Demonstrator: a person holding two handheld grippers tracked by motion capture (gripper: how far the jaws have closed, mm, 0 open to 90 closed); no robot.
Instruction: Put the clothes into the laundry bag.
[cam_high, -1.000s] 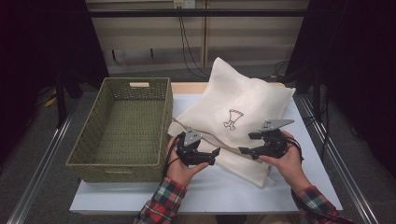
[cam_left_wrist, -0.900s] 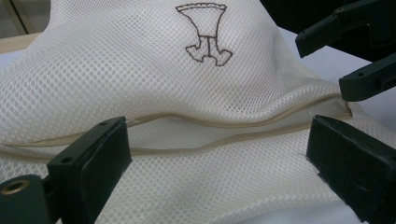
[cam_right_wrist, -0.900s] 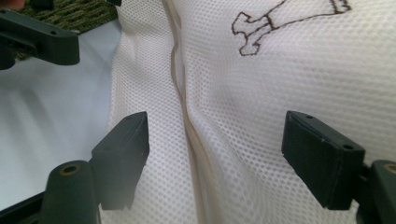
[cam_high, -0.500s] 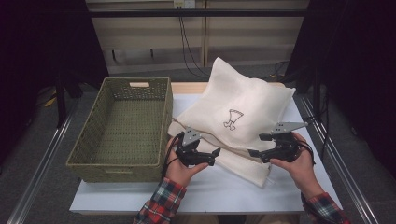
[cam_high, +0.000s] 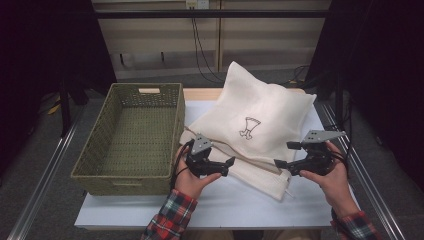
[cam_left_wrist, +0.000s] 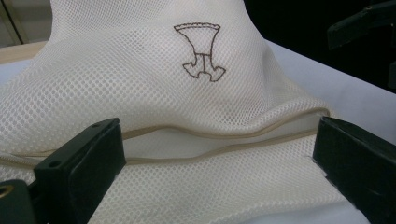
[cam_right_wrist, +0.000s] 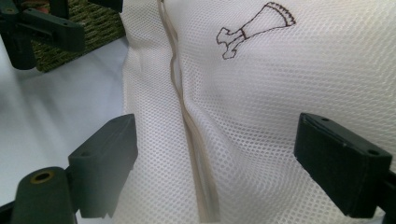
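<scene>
1. Mesh bag (cam_high: 255, 125): cream, lies on the white table (cam_high: 215, 210), right of the green woven basket (cam_high: 135, 135). Its far end is propped up and its near edge is flat.
2. Brown stitched emblem (cam_high: 248, 127) sits on the bag's upper face; in my left gripper view it reads upright (cam_left_wrist: 200, 53), in my right gripper view it is tilted (cam_right_wrist: 254, 28).
3. Beige piping (cam_left_wrist: 224, 140) runs along the bag's opening, with 2 edges stacked near each other; in the right gripper view it runs down between my jaws (cam_right_wrist: 191, 126).
4. My left gripper (cam_high: 220, 165): jaws spread wide, nothing held, hovering at the bag's near left edge, just beside the basket's right wall. Mesh spans the gap between the jaws.
5. My right gripper (cam_high: 285, 165): jaws also wide apart, empty, at the bag's near right edge, pointing toward the left one. Grey plate on top.
6. Both plaid sleeves (cam_high: 170, 220) come in from the bottom of the high view.
7. Basket interior looks bare; a cut-out handle shows on the far wall.
</scene>
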